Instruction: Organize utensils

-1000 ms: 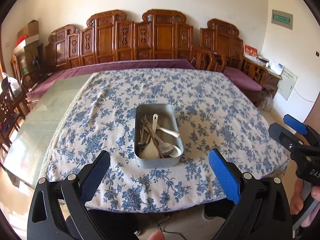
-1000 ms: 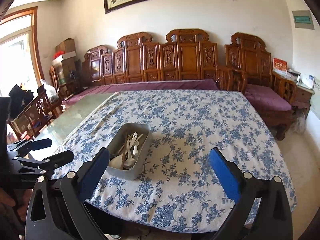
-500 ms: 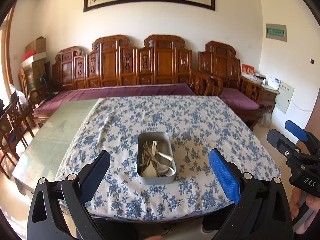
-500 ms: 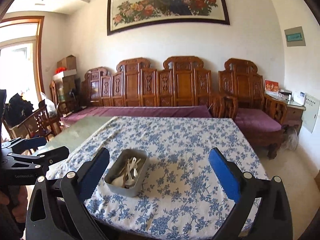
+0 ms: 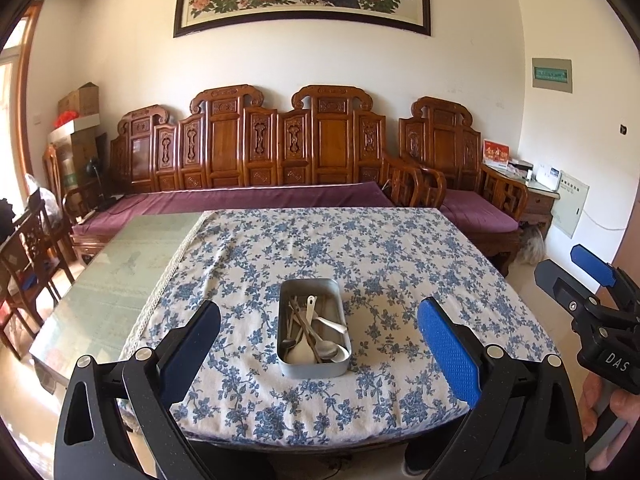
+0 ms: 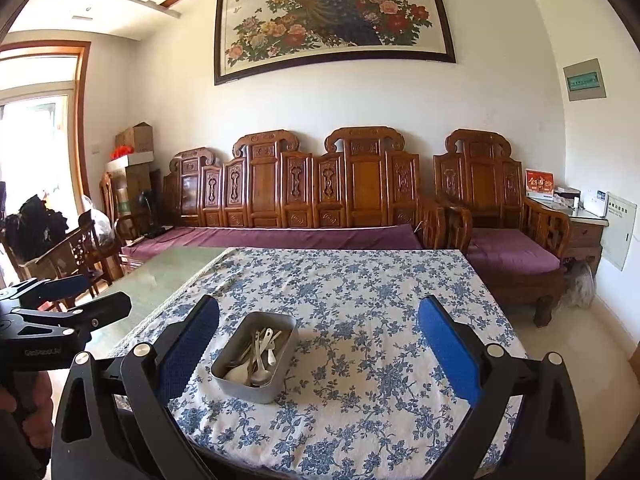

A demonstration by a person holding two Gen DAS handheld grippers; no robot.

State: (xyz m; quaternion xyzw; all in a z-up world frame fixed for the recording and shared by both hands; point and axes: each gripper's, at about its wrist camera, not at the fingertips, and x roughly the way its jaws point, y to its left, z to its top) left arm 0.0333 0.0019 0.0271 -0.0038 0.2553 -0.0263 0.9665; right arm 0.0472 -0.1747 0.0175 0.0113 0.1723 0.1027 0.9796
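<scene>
Left gripper and right gripper both stand wide apart, empty, short of the table. A metal tin of spoons sits on the floral cloth near the table's front edge.

Carved wooden bench under peony painting on white wall.

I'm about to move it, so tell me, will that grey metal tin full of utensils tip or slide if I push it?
The grey rectangular metal tin looks low and flat-bottomed, so tipping seems unlikely. It sits on the blue floral tablecloth, which may bunch rather than let it slide. The loose spoons inside would probably shift and rattle.
</scene>
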